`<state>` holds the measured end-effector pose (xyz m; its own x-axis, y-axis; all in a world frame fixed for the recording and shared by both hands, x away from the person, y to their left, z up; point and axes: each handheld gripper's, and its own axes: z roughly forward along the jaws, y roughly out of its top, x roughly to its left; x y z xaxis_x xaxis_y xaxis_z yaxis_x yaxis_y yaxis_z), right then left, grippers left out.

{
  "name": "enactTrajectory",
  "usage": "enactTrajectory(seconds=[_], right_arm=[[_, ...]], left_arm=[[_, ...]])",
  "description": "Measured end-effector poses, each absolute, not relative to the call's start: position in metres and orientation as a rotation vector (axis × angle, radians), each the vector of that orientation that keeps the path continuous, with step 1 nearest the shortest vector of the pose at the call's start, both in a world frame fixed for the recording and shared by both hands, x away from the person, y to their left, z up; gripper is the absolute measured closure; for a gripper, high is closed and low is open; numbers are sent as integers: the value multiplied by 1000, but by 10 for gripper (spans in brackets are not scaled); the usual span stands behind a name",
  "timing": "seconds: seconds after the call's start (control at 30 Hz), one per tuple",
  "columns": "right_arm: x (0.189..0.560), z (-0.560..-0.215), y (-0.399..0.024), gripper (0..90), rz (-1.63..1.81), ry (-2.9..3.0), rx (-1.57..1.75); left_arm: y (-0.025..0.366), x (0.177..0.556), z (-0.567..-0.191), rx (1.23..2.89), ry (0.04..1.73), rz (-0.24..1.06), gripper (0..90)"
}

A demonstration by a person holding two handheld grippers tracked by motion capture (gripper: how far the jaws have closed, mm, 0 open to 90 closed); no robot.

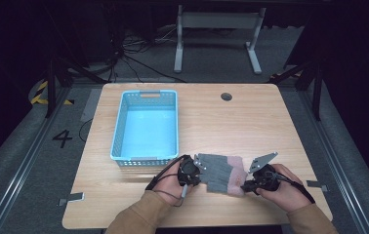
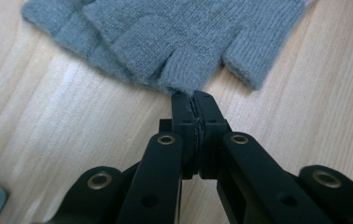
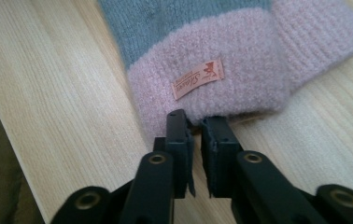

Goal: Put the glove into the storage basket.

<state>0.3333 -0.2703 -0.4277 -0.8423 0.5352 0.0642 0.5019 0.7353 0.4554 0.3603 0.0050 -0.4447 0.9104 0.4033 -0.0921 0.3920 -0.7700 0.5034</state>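
A grey knitted glove point(image 1: 219, 170) with a pink cuff lies flat on the wooden table point(image 1: 251, 122) near its front edge, between my two grippers. My left gripper point(image 1: 197, 171) is at the finger end. In the left gripper view its jaws point(image 2: 193, 95) are pressed together on the tip of one short grey finger point(image 2: 184, 79). My right gripper point(image 1: 245, 185) is at the cuff end. In the right gripper view its jaws point(image 3: 197, 119) stand a narrow slit apart and pinch the lower edge of the pink cuff point(image 3: 221, 70), just below a small orange label point(image 3: 198, 78).
A light blue plastic basket point(image 1: 119, 122) stands behind the left gripper, close to the glove's finger end. A round cable hole point(image 1: 226, 96) sits at the table's far side. The floor beyond holds a white frame point(image 1: 216, 22) and cables.
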Motion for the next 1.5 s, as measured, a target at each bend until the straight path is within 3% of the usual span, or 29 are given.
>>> enactTrajectory(seconds=[0.73, 1.5], right_arm=[[340, -394, -279, 877, 862, 2704, 888], [361, -409, -283, 877, 890, 2662, 1002]], left_arm=[[13, 355, -428, 2441, 562, 66, 892], [10, 361, -436, 2458, 560, 76, 891]])
